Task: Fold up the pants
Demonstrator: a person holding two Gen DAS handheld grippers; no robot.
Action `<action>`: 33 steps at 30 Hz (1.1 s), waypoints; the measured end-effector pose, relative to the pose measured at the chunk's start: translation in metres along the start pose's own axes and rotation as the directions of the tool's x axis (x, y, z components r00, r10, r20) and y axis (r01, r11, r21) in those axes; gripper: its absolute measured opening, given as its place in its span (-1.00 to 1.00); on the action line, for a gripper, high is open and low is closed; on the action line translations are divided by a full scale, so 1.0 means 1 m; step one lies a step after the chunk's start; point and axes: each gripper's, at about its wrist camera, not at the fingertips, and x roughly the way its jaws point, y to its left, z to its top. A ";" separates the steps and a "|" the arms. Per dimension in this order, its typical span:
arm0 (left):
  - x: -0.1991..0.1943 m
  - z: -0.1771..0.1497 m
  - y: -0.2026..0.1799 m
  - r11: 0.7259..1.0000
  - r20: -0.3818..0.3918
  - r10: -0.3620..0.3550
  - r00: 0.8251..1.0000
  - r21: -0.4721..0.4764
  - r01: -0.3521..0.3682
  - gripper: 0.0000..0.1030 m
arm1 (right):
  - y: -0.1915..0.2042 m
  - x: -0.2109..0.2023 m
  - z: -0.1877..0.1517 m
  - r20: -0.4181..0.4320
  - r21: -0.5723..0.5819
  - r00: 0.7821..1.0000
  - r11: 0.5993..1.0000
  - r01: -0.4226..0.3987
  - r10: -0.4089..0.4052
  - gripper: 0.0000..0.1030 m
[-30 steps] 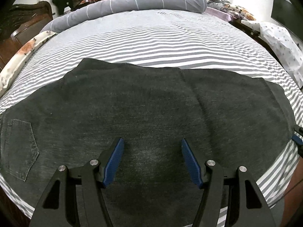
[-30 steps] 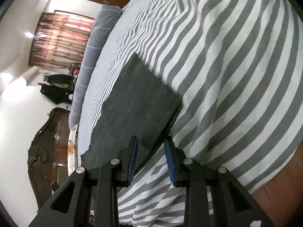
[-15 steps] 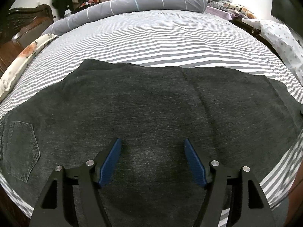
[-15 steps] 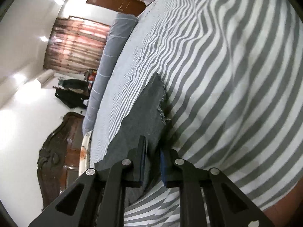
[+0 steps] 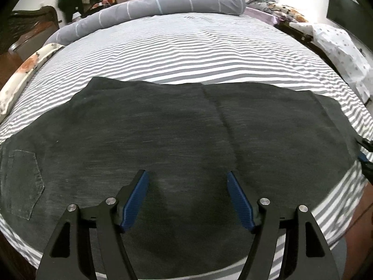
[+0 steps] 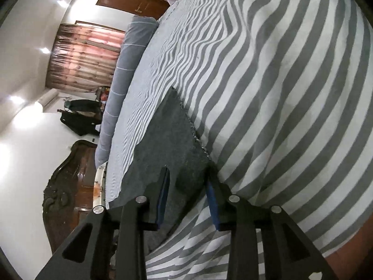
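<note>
The left tool (image 5: 187,186) hangs nearest, its blue-padded jaws spread wide above the dark charcoal denim pants (image 5: 163,135) with nothing caught between them. The pants lie flat across the near part of the grey-and-white striped bed sheet (image 5: 186,53), stretched from left to right, one leg folded over the other so a seam runs down the middle. A stitched back pocket (image 5: 22,184) shows at the near left edge.

At the right end of the pants, the right tool (image 6: 187,184) straddles the hem corner; its jaws have just been opening, and the cloth (image 6: 172,140) sits loosely between the pads, which stand apart from it on the visible side. From the left tool's camera only a sliver of that tool (image 5: 366,156) shows at the right border.

Farther off, a long grey bolster with pale stripes (image 5: 153,11) lies along the far side of the bed, and beyond it hang pinkish patterned curtains (image 6: 81,56). A dark carved wooden headboard (image 6: 67,177) stands at the left.
</note>
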 end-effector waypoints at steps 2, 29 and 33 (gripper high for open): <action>-0.002 0.002 -0.006 1.000 0.003 -0.013 1.000 0.011 0.013 0.37 | 0.000 0.003 0.003 0.005 0.001 1.000 1.000 -0.012 0.012 -0.42; 0.006 0.008 0.012 0.987 -0.009 -0.152 0.988 -0.047 0.152 0.45 | 0.171 0.063 -0.023 -0.145 -0.266 0.979 0.947 -0.180 0.146 -0.85; -0.011 0.008 0.052 0.976 0.031 -0.181 0.983 -0.116 0.184 0.45 | 0.203 0.098 -0.049 -0.225 -0.321 0.967 0.927 -0.192 0.122 -0.85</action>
